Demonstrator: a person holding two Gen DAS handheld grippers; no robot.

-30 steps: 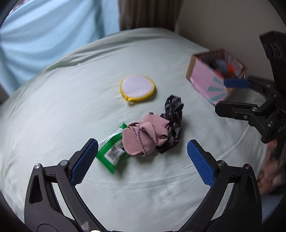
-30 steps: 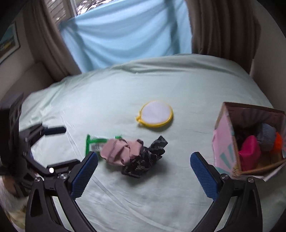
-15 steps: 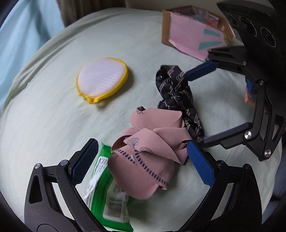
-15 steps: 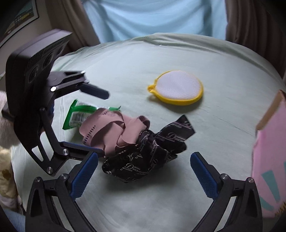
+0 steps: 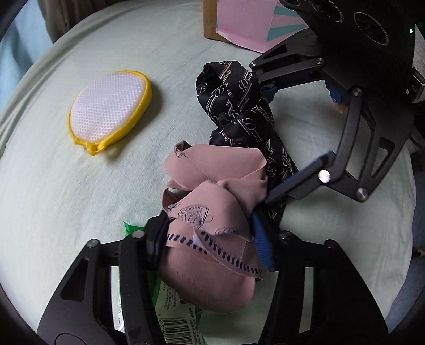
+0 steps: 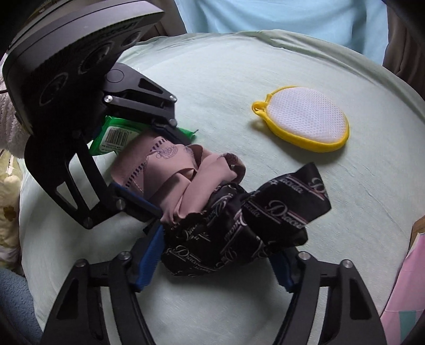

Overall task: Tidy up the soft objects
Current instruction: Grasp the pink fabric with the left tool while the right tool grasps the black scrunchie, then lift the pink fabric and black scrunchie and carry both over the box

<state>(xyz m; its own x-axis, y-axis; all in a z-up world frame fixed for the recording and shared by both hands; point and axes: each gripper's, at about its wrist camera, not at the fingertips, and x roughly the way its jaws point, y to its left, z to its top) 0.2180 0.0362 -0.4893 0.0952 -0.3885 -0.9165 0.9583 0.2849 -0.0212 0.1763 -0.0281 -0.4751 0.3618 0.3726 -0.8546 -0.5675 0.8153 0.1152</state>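
Observation:
A crumpled pink cloth [image 5: 212, 233] lies on the pale green bed, tangled with a black printed cloth [image 5: 239, 111]. My left gripper [image 5: 209, 244] is shut on the pink cloth, its blue pads pressing both sides. My right gripper [image 6: 216, 254] is closed around the black cloth [image 6: 239, 225], its pads against the bunched fabric. In the right wrist view the pink cloth [image 6: 170, 169] sits between the left gripper's fingers [image 6: 138, 201]. In the left wrist view the right gripper [image 5: 268, 143] straddles the black cloth.
A green wipes packet [image 5: 172, 313] lies under the pink cloth, also in the right wrist view [image 6: 117, 138]. A yellow-rimmed white mesh pouch [image 5: 109, 106] lies farther back. A pink cardboard box [image 5: 247, 24] stands at the far right of the bed [image 5: 53, 185].
Both grippers moved in on the cloth pile and closed: the left onto the pink cloth, the right onto the black cloth. Both were open half a second ago.

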